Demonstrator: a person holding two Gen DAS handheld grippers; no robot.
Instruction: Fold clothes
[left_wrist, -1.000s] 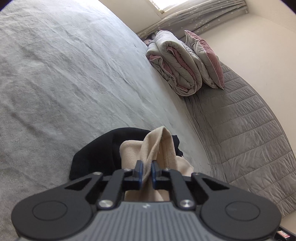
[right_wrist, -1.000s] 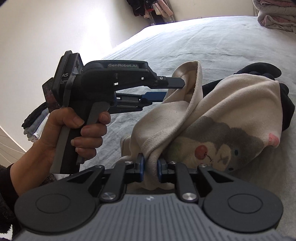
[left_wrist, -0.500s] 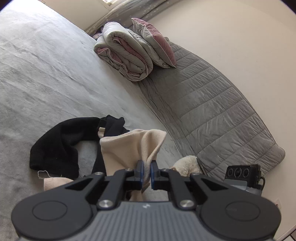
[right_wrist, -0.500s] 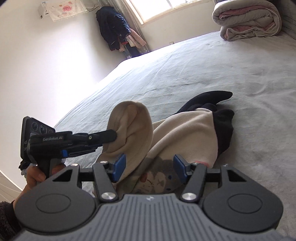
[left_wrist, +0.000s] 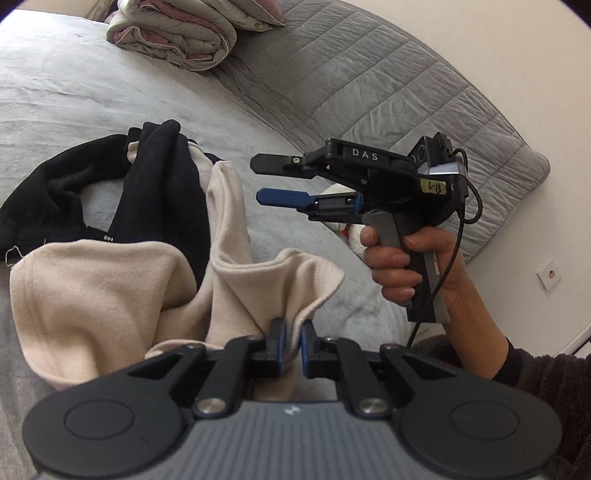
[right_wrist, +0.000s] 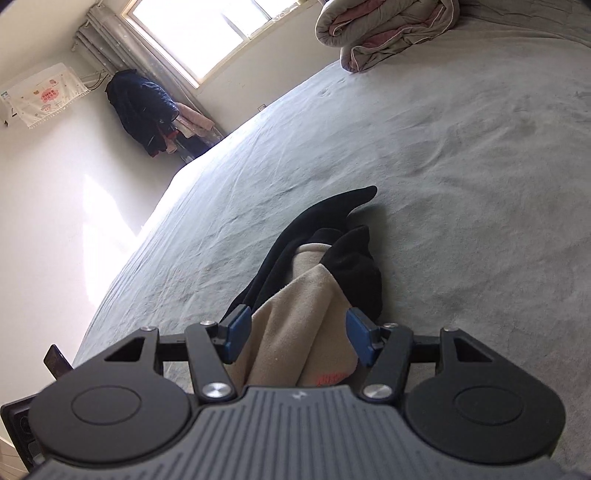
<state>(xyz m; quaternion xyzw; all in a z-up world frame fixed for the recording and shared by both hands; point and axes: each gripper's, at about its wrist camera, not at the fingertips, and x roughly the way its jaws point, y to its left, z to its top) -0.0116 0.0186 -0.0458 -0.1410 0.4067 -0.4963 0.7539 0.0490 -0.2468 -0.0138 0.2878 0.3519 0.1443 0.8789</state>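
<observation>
A beige fleece garment with black sleeves lies bunched on the grey bed. My left gripper is shut on a fold of the beige garment's edge and holds it up. My right gripper is open and empty in the air to the right of the garment. In the right wrist view the right gripper is open above the beige cloth, and the black sleeves trail away over the bed.
A folded quilt and a pillow lie at the head of the bed, the quilt also in the right wrist view. A grey quilted cover hangs along the bed's side. Clothes hang by the window. A white soft toy sits behind the right gripper.
My right gripper opened and let go of the beige garment, then pulled back and up. My left gripper kept its hold and swung round, bringing the right gripper into view.
</observation>
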